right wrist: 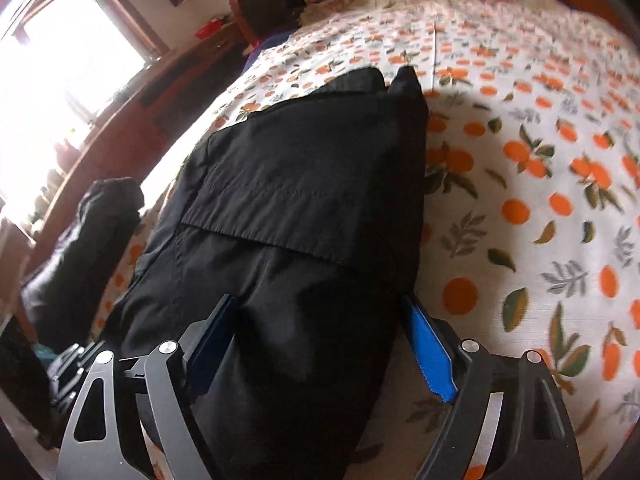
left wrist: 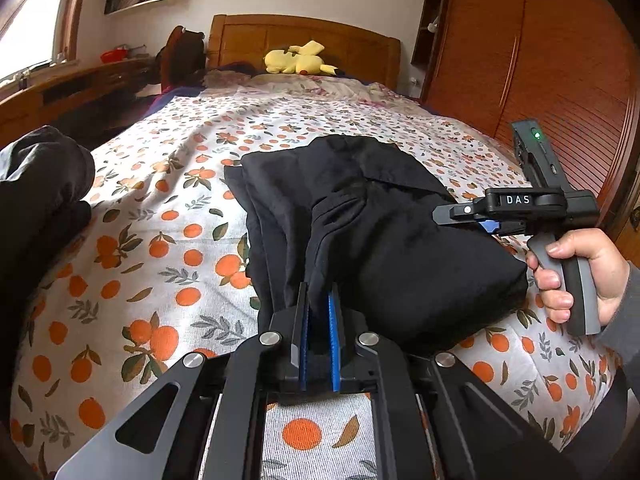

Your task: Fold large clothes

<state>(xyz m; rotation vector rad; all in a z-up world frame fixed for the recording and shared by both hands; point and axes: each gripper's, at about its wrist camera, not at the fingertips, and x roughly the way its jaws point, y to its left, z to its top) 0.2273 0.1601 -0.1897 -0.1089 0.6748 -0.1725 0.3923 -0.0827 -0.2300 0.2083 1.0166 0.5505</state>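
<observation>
Bedspread (left wrist: pixel 160 208) lay open left of the folded black garment (left wrist: pixel 384 232), free up to the dark clothes pile (left wrist: pixel 40 200) at the left edge. Right side was tight: the right gripper (left wrist: pixel 452 214) and wardrobe (left wrist: pixel 540 60) stood close. Beyond, clear run to the yellow plush (left wrist: pixel 298 60).

"das" on right gripper (left wrist: pixel 460 213) body.

One folded black garment (left wrist: pixel 384 232) lies on one bed (left wrist: pixel 168 208) with an orange-print cover, and one yellow plush toy (left wrist: pixel 298 60) sits by the headboard. Two grippers show: the left gripper (left wrist: pixel 318 308) and the right gripper (left wrist: pixel 460 213). One dark bundle of cloth (left wrist: pixel 44 184) lies at the bed's left edge, and one wooden wardrobe (left wrist: pixel 532 60) stands to the right.
</observation>
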